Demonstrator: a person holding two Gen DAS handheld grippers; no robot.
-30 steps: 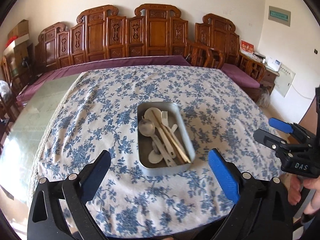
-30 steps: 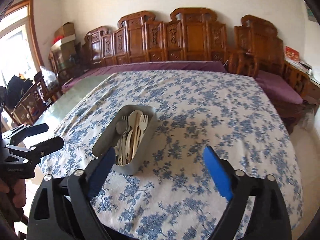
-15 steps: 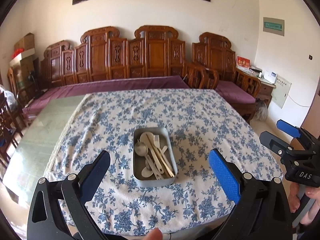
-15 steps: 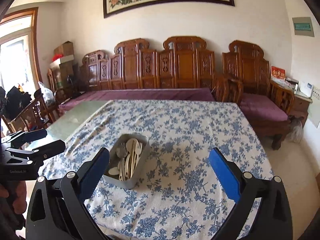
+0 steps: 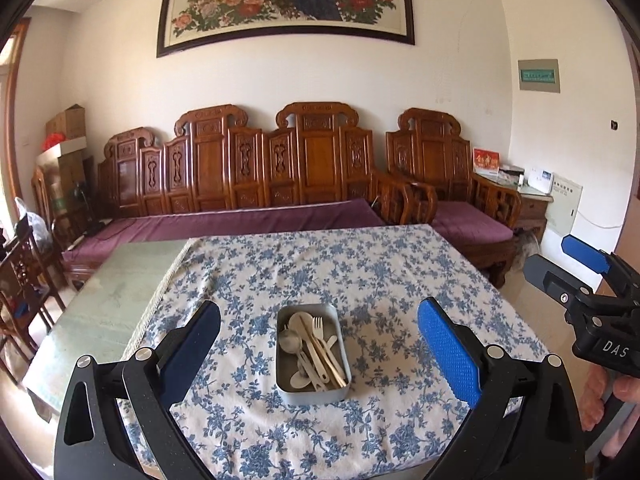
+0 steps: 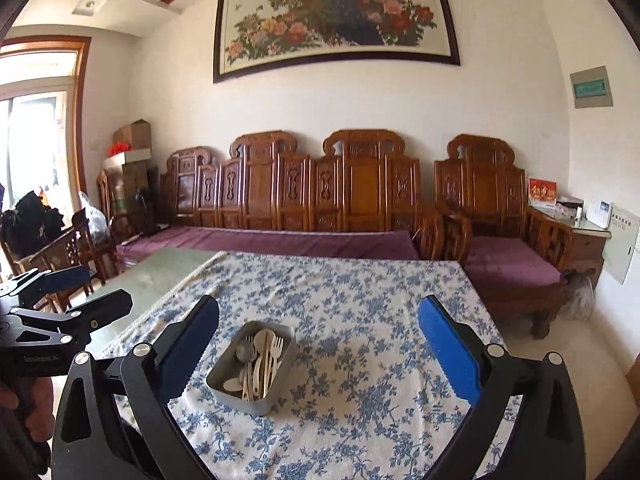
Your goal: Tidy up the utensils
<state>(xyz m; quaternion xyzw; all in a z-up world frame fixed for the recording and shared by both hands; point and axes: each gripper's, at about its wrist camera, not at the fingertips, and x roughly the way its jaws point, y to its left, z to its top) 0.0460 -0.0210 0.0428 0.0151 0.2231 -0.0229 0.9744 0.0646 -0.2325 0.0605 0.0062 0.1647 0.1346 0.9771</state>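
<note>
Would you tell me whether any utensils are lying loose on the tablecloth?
No, every utensil sits inside the metal tin; the tablecloth is bare.

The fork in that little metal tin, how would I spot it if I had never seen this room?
Start at the table with the blue-flowered tablecloth; the only thing standing on the cloth is a small grey metal tin near the front edge. Inside lies a jumble of pale spoons, a metal spoon and chopsticks. The fork is the cream piece whose far end splits into short prongs, while its neighbours end in round bowls or plain sticks.
</note>
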